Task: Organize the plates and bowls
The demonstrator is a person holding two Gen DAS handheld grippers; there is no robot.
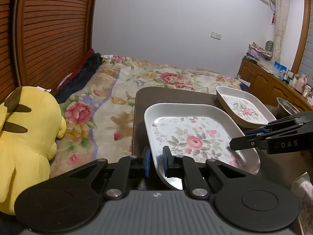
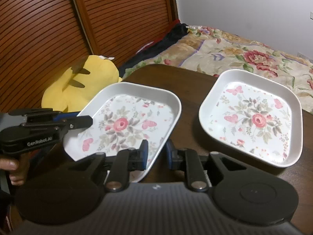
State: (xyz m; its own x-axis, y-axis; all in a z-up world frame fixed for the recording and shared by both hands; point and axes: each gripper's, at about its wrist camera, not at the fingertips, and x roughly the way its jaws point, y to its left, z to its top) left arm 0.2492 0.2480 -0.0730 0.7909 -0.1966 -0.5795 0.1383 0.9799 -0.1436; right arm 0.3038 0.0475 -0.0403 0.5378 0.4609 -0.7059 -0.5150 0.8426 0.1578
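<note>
Firstly, in the left wrist view the left gripper (image 1: 156, 161) has its fingers clamped on the near rim of the near floral plate (image 1: 195, 137), which sits on the dark counter (image 1: 176, 96). A second floral plate (image 1: 245, 107) lies beyond, empty, and a metal bowl (image 1: 286, 105) shows only here. In the right wrist view the right gripper (image 2: 157, 154) clamps the same plate's opposite rim. Two plates appear; both are empty. A yellow plush toy (image 2: 82, 90) lies on the bed (image 2: 244, 54).

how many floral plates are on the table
2. One floral plate sits at the table's left side, gripped at its rim by both grippers; the second plate lies free to its right. Others could be outside these views.
</note>
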